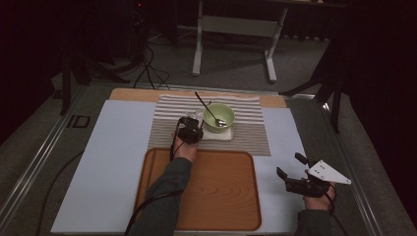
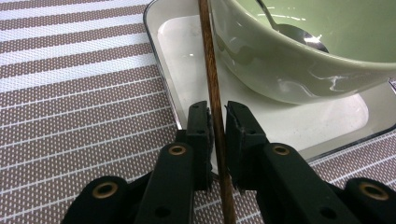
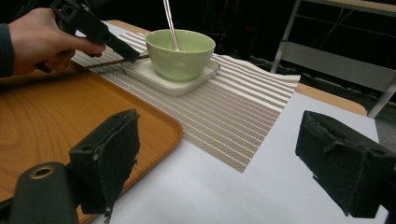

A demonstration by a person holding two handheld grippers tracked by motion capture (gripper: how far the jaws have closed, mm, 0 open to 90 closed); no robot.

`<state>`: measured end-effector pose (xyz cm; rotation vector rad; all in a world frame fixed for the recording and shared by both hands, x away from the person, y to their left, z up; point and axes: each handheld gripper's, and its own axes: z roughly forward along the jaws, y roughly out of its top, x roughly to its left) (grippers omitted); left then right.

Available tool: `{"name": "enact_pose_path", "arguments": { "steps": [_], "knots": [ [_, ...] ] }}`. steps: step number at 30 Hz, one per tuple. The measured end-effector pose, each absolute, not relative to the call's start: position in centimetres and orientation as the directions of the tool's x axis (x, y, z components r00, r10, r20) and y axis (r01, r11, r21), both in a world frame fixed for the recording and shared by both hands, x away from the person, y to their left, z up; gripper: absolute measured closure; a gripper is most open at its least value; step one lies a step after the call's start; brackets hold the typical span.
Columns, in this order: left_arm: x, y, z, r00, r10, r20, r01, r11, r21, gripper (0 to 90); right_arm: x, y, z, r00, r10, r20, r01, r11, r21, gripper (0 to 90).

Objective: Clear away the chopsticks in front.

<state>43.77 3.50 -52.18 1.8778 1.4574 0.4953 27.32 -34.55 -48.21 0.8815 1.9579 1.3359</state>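
The high view looked forward and down from above the person's side of the table (image 1: pixel 98 162); the left gripper view sat very close, low over the green bowl (image 2: pixel 303 51); the right gripper view faced that bowl (image 3: pixel 180 51) from farther off, across the tray (image 3: pixel 56 116).

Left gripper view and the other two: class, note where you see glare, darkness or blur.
Left gripper view: bright glare streaks on the green bowl, with the left gripper soft at the bottom. High view: dim, black around the table. Right gripper view: the right gripper is blurred up close.
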Motion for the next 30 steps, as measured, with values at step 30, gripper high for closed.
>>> {"name": "enact_pose_path", "arguments": {
  "steps": [30],
  "knots": [
    [43.1, 6.7, -49.3, 0.168, 0.976, -0.135, 0.677, -0.015, 0.736, 86.0, 27.3, -34.6, -48.2, -0.596, 0.796, -0.110, 0.189, 0.272, 0.944, 13.0]
  ]
}}
